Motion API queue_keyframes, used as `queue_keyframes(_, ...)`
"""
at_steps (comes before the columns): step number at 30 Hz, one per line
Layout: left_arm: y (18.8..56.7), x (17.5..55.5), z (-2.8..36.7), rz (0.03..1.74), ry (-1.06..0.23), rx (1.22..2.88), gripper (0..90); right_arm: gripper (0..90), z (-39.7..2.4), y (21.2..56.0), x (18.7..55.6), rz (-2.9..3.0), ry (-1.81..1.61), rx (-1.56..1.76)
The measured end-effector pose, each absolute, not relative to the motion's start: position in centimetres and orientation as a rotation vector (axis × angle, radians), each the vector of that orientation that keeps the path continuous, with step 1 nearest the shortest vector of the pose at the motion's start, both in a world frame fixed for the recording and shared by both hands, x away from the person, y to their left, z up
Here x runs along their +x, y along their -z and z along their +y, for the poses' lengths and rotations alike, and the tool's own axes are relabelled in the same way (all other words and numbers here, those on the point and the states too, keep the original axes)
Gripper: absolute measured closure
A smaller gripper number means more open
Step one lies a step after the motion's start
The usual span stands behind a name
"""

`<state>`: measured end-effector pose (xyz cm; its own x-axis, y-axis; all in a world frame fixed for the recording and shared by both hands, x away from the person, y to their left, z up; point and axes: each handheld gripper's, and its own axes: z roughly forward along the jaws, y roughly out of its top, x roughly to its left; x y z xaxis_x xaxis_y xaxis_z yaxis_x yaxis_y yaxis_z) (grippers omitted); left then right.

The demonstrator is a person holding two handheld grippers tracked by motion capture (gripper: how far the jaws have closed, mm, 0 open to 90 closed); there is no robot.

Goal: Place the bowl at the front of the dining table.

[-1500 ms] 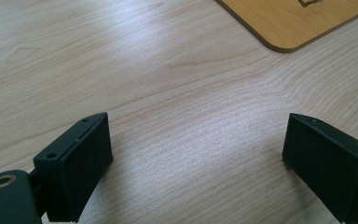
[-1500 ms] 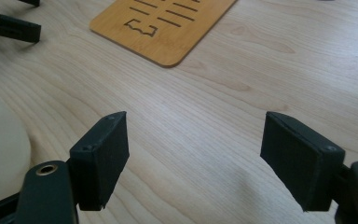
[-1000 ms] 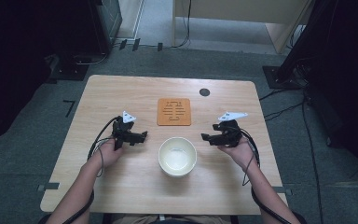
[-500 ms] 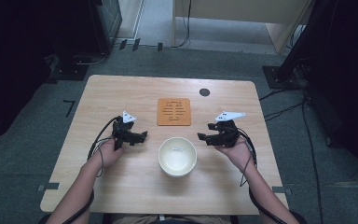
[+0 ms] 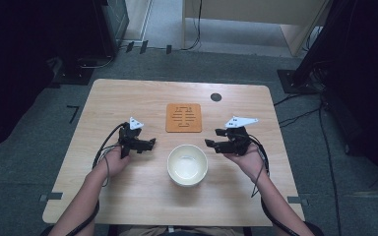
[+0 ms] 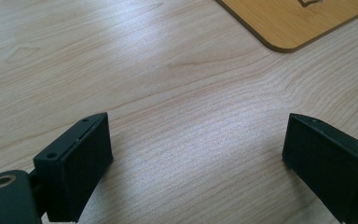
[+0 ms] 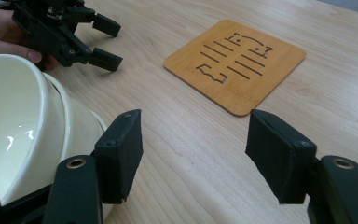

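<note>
A cream bowl (image 5: 187, 164) stands empty on the wooden table (image 5: 128, 98), near its front middle. Behind it lies a square wooden trivet (image 5: 183, 117) with cut-out lines. My left gripper (image 5: 152, 144) rests left of the bowl, open, its jaws pointing right over bare wood (image 6: 196, 158). My right gripper (image 5: 208, 142) is held just right of the bowl, pointing left. Its jaws (image 7: 196, 149) are open and have just been closing a little, with nothing between them. The bowl (image 7: 18, 130) sits beside its left jaw, and the trivet (image 7: 235, 63) and the left gripper (image 7: 107, 43) lie beyond.
A small dark round hole (image 5: 216, 97) marks the tabletop behind the trivet, toward the right. Cables trail from both grippers along the forearms. Dark equipment and floor cables surround the table.
My right gripper has shifted slightly left, closer to the bowl's right side. The left gripper, bowl and trivet have stayed put.
</note>
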<state>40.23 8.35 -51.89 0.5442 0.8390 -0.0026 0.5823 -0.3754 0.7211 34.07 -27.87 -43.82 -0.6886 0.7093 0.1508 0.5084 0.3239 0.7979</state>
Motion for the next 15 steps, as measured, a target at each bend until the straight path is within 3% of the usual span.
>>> queue_keyframes(15,51.9,40.2,8.3,1.142,-0.483,2.098,7.6,42.0,-26.2,42.5,33.8,2.368,-1.35,1.036)
